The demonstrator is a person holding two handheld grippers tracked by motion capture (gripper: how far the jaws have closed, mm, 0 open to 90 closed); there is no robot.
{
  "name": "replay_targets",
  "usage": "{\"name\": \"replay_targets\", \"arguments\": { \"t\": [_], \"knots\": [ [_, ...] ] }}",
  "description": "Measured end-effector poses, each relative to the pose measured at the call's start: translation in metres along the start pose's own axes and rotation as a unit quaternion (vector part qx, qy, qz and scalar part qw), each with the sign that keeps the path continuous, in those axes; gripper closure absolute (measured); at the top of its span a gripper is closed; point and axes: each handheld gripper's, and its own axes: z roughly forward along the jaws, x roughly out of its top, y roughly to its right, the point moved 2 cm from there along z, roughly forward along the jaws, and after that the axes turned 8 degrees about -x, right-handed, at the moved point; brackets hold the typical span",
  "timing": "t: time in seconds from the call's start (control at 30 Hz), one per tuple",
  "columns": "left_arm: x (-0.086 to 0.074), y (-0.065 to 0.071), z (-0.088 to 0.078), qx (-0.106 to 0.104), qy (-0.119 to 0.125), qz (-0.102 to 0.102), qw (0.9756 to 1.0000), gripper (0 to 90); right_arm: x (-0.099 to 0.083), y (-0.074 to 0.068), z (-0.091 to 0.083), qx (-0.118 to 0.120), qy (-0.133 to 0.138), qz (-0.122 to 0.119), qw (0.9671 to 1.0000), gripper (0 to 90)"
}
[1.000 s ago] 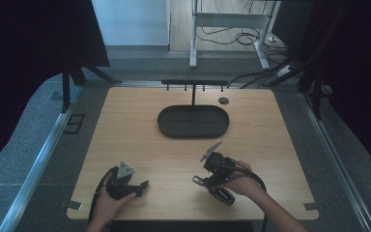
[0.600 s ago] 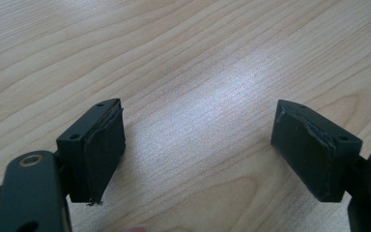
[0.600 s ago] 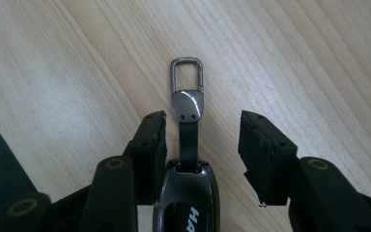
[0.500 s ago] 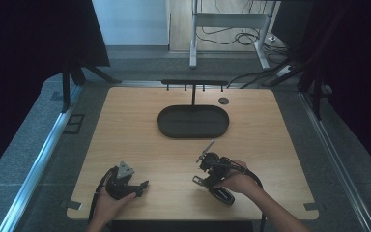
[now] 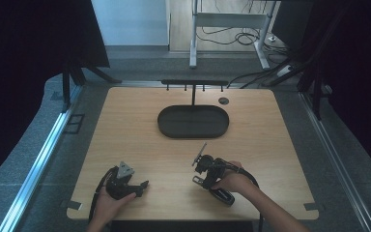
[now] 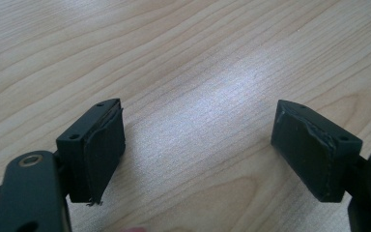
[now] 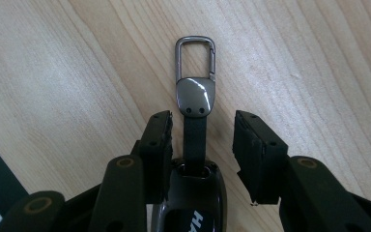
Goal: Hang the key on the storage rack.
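One small, stiff black key fob (image 7: 189, 203) with a metal carabiner clip (image 7: 195, 67) is straddled, ungripped, by the closing right tool (image 7: 202, 145); its slippery body is best pinched.

You can read only one scrap of lettering here: in the right gripper view, white capitals "HA" stand on the glossy black plastic key fob (image 7: 193, 203), at the bottom edge, where the frame cuts the word off, so the rest can't be told. No other text, number, brand mark or sign is legible anywhere on the light wooden counter (image 5: 125, 130).
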Motion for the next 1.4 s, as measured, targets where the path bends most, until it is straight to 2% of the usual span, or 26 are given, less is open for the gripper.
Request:
{"name": "replay_targets", "arguments": {
  "t": [0.27,0.53,0.73,1.4],
  "knots": [
    [0.0,0.0,0.0,0.001,0.0,0.0,1.0,19.7,-0.0003,-0.0031,0.0052,-0.003,-0.016,-0.008,0.9998,62.6],
    [0.0,0.0,0.0,0.001,-0.001,0.001,1.0,19.6,0.0011,-0.0055,0.0092,-0.01,-0.02,-0.012,0.9997,68.4],
    [0.0,0.0001,0.0,0.001,-0.001,0.001,1.0,19.6,0.0008,-0.0059,0.009,-0.002,-0.021,-0.006,0.9998,78.5],
    [0.0003,0.0001,0.0003,0.0,-0.001,0.002,1.0,19.6,-0.0025,-0.0047,0.0083,-0.001,-0.008,-0.003,1.0,80.1]
  ]
}}
